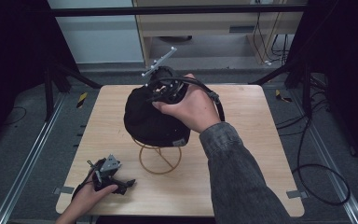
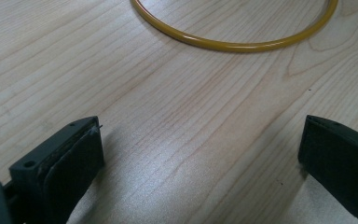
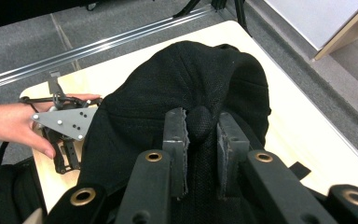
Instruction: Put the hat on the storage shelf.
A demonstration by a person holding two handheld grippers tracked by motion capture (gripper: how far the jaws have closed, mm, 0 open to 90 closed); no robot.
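While the right gripper point(image 3: 201, 140) pinches its crown, the black cap point(image 1: 151, 116) sits domed on the yellow wire stand point(image 1: 160, 159); the left gripper point(image 2: 200, 154) gapes empty.

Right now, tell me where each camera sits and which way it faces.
High view: above the table, looking forward and down; both forearms enter, right gripper on the black cap.
Left gripper view: low along open jaws toward the yellow wire stand.
Right gripper view: down its jaws, pinching the cap's crown.
Shared: cap, left gripper in high and right gripper views.
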